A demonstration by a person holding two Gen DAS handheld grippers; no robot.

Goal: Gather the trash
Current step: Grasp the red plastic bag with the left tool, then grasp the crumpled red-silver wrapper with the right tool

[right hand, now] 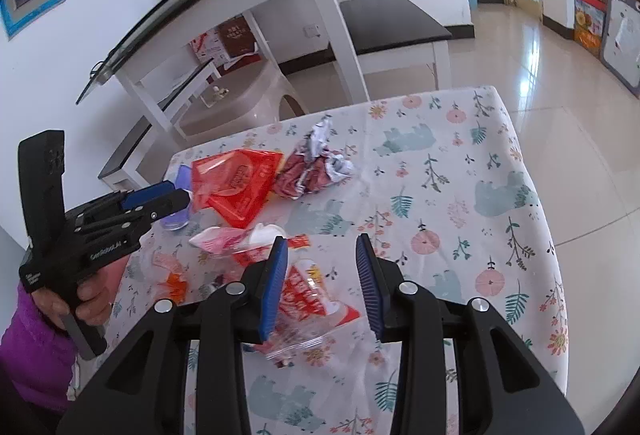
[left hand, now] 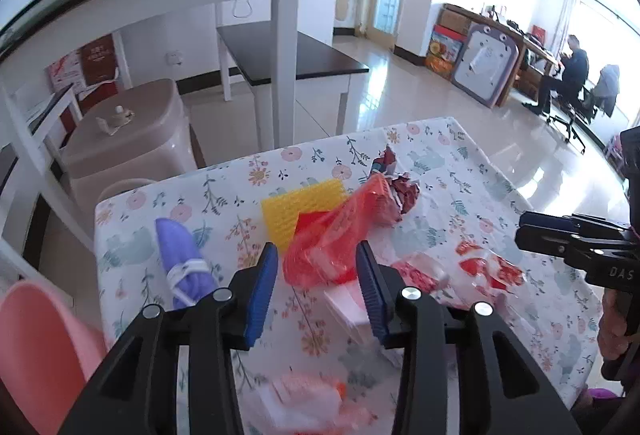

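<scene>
Trash lies on a floral tablecloth (left hand: 440, 163). My left gripper (left hand: 317, 277) is open, its blue pads either side of a red plastic bag (left hand: 336, 235), which also shows in the right wrist view (right hand: 236, 183). Beyond it lie a crumpled dark red wrapper (left hand: 400, 195) (right hand: 312, 167), a yellow ridged piece (left hand: 296, 211) and a purple bag (left hand: 180, 255). My right gripper (right hand: 322, 275) is open above a clear red-printed wrapper (right hand: 308, 299) (left hand: 488, 271). A pink-white wrapper (right hand: 232, 239) lies beside it. An orange-white wrapper (left hand: 312, 395) lies under the left gripper.
A pink chair (left hand: 36, 347) stands at the table's left. A beige plastic stool (left hand: 128, 131) and a white glass-topped table (left hand: 280, 47) stand behind. The right gripper shows at the right of the left wrist view (left hand: 524, 231). The table edge (right hand: 532, 195) drops to shiny floor.
</scene>
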